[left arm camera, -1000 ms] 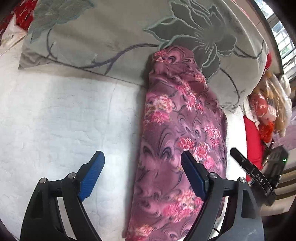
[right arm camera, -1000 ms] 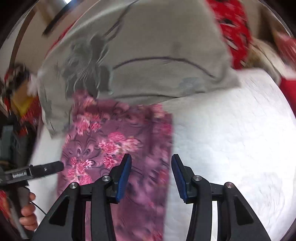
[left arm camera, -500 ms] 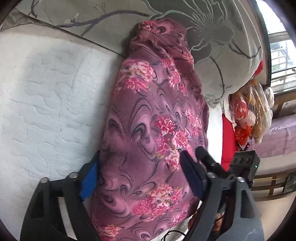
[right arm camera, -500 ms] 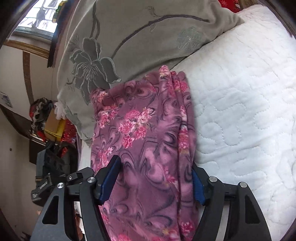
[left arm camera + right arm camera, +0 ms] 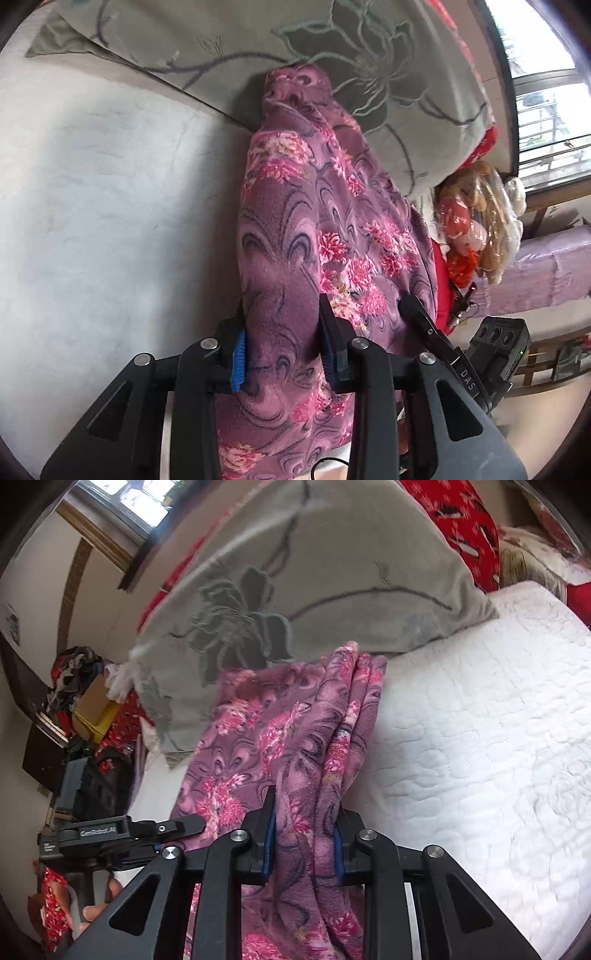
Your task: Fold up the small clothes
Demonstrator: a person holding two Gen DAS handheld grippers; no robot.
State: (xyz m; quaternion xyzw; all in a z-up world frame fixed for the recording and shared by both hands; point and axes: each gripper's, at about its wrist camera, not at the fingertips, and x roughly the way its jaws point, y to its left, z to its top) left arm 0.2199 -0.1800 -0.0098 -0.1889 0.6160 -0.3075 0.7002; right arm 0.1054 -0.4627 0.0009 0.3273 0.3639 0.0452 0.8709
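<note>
Where it lies on the white quilt [image 5: 480,738], the garment [image 5: 314,229] runs as a long purple floral strip, far end tucked against the grey pillow [image 5: 258,44], near end lifted. Looks like fleece: soft, limp, light, thick enough to bunch, not slippery. Layered edges show along its right side in the right wrist view, so it seems already folded lengthwise.

Left gripper [image 5: 282,354]: pads closed onto a thick bunch at the near left edge. Right gripper [image 5: 304,843]: likewise pinched on the near right edge, cloth filling the gap. Both holds sit at the near end; corners, judging by the drape, are the sensible grip for carrying that end over to the far one.

Around: pillow touching the far end, likely to catch the fold if the cloth is carried too far. Quilt open to the right. Red fabric [image 5: 458,528] beyond the pillow. Bagged clutter [image 5: 476,225] and a window [image 5: 546,92] off the bed's edge, well apart.
</note>
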